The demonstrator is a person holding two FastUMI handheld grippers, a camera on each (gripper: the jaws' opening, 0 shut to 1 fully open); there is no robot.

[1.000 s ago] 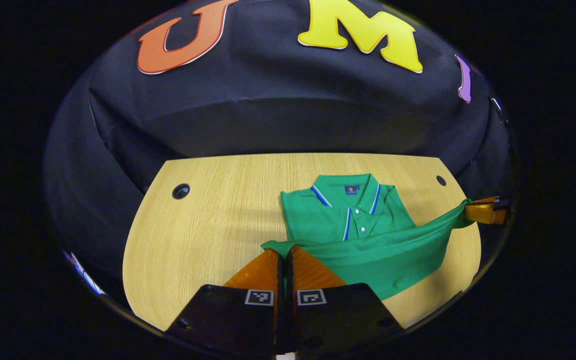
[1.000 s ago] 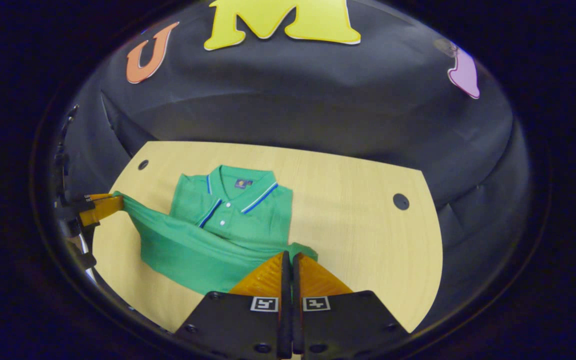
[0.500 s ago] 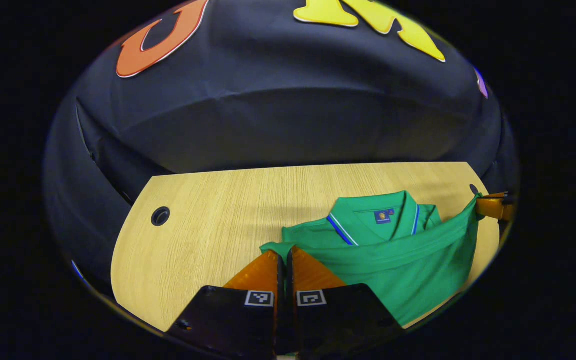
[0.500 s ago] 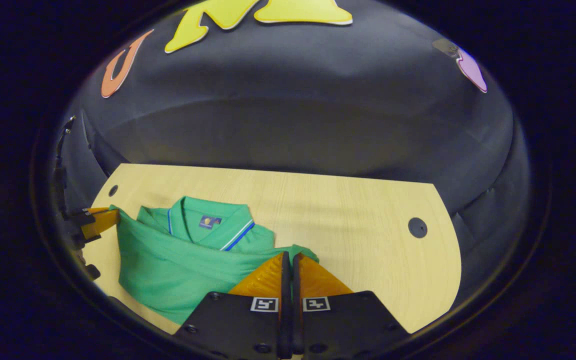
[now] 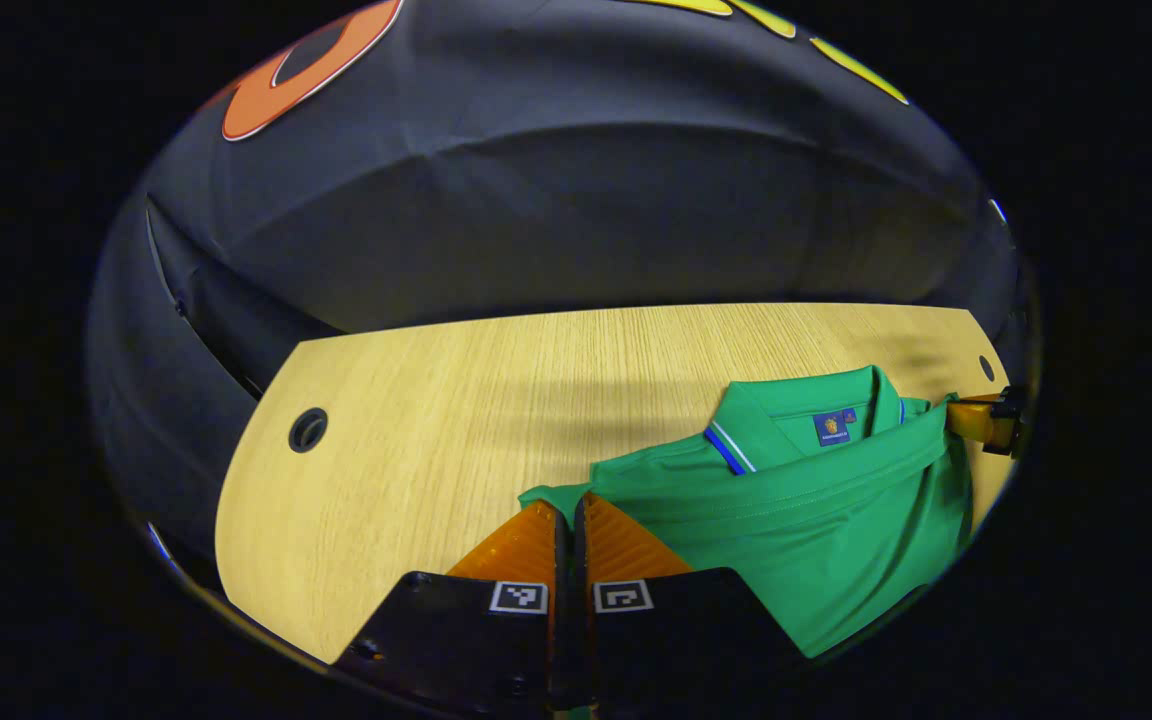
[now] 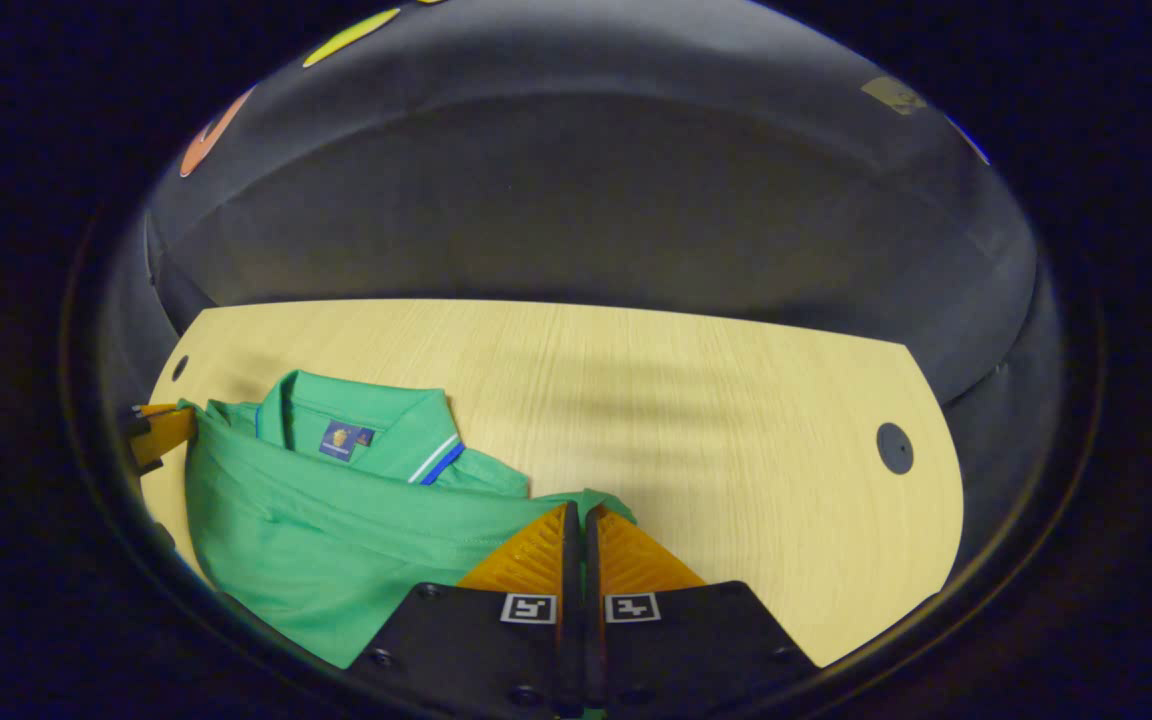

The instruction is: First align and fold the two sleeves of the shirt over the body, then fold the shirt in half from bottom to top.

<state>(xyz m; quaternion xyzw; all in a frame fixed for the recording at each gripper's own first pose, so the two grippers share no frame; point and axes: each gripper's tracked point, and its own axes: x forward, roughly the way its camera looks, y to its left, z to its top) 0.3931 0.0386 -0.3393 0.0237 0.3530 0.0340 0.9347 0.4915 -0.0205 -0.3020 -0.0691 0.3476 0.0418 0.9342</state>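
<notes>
Pinching hem corners of green shirt (image 5: 816, 520): left gripper (image 5: 568, 512) and right gripper (image 6: 581, 515) both clamped on cloth, hem stretched taut between them for even fold. Shirt on table (image 5: 416, 440), hem near collar (image 5: 796, 420); sleeves probably tucked underneath.

The green short-sleeved polo shirt (image 5: 816, 520) with a blue-and-white striped collar (image 5: 731, 447) lies on the light wooden desk (image 5: 416, 420). Its bottom hem (image 6: 356, 500) is lifted and stretched taut across the chest, just below the collar, hiding the placket. A small blue label (image 6: 336, 438) shows inside the neck.
</notes>
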